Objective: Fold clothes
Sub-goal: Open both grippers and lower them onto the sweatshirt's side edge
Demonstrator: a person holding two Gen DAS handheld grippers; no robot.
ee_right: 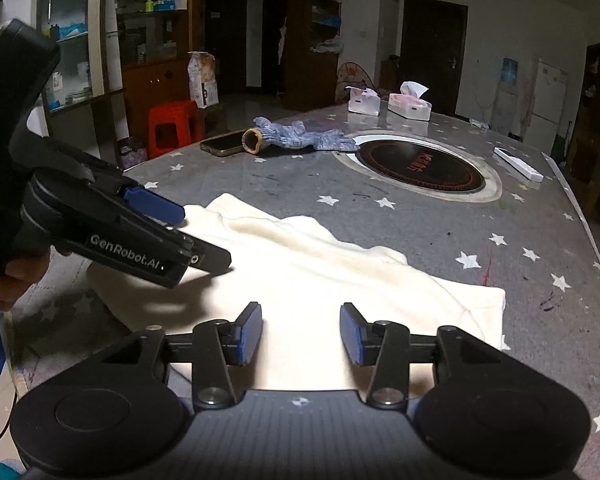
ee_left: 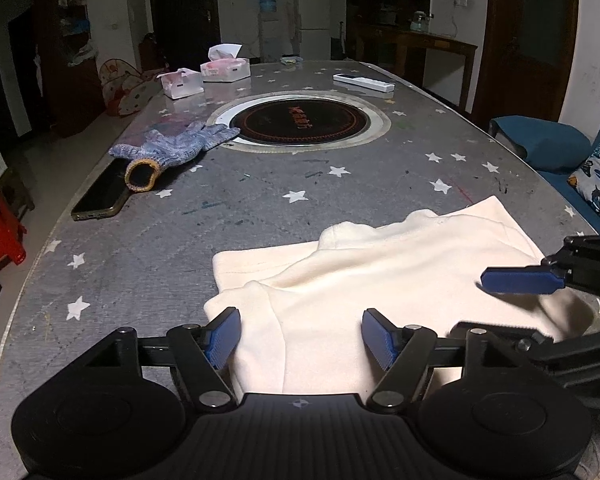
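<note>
A cream, soft-napped garment, folded into a rumpled flat stack, lies at the near edge of a grey star-printed table cover with a round black inset hob at centre. Beyond lie a knitted blue glove, a glossy phone and tissue boxes. The left gripper and right gripper both hover over the garment, jaws apart, nothing clamped.

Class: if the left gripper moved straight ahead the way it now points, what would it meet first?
Most likely the cream garment: the left gripper points down at it, jaws open with cloth lying between them, though depth is hard to judge.
</note>
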